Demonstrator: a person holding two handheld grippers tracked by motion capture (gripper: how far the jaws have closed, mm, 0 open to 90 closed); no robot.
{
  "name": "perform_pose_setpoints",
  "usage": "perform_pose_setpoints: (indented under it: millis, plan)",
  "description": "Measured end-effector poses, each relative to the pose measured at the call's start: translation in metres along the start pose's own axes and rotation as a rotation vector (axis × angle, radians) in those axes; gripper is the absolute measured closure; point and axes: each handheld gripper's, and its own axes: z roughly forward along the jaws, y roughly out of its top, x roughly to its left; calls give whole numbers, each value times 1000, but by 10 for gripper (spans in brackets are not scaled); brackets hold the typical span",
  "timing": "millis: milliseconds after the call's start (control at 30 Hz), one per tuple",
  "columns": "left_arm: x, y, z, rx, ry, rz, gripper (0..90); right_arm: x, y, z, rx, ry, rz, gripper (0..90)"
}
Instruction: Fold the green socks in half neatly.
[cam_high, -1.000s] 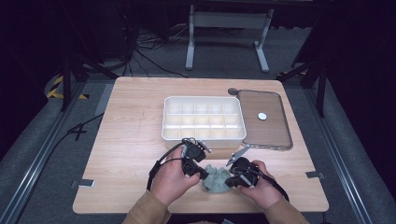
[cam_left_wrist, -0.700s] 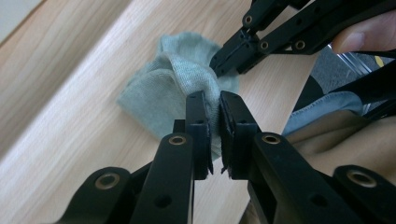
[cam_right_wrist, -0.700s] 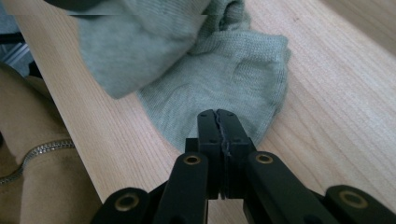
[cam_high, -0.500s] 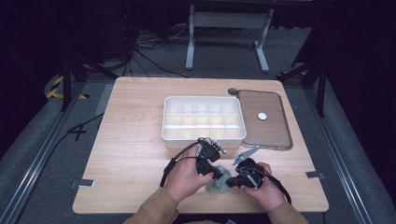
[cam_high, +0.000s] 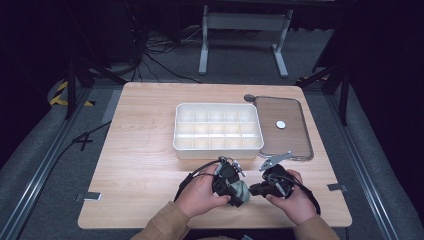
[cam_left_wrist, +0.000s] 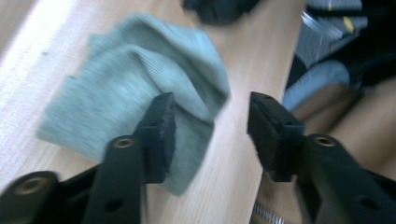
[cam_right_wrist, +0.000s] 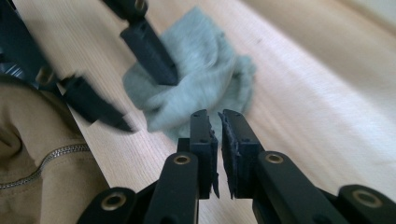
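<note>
Near the front edge of the pale wooden table (cam_high: 145, 150), the person's left hand (cam_high: 200, 192) is bringing the left gripper (cam_left_wrist: 210, 126) down over a crumpled grey-green knitted cloth (cam_left_wrist: 135, 98). Its jaws have just been opening and are standing well apart; one pad is resting against the cloth's fold without pinching it, probably to let go of one part and take a fresh bite. The cloth is lying bunched on the tabletop between the two grippers, close to the person's tan zipped sleeve (cam_right_wrist: 32, 140). To its right, the right gripper (cam_right_wrist: 218, 126) is pointing at the cloth's near edge, its jaws nearly together with a thin gap, having just been easing open, and nothing is between them. Farther back, a white compartmented plastic tray (cam_high: 218, 146) and a brown lid-like board (cam_high: 295, 140) are sitting side by side, likely waiting for sorting.
</note>
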Motion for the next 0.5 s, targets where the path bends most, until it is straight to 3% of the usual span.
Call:
perform_pose_setpoints:
  millis: [133, 200, 333, 400, 467, 500]
  plan:
    - [3, -8, -14, -48, -16, 7, 524, 0, 1, -2, 13, -16, 4, 844]
    - [5, -10, -15, -69, -30, 1, 577, 1, 3, -5, 1, -17, 1, 858]
    - [5, -12, 3, -13, -15, 8, 632, 3, 7, -7, -4, -14, -7, 873]
    - [4, -11, 7, -9, -5, 22, 677, 4, 8, -2, 18, -5, -6, 876]
    - [2, -10, 12, -6, 13, 19, 779, 3, 7, 1, 27, 1, -6, 878]
    - [1, -10, 12, -21, 18, 15, 779, 3, 7, 4, 34, 4, -5, 881]
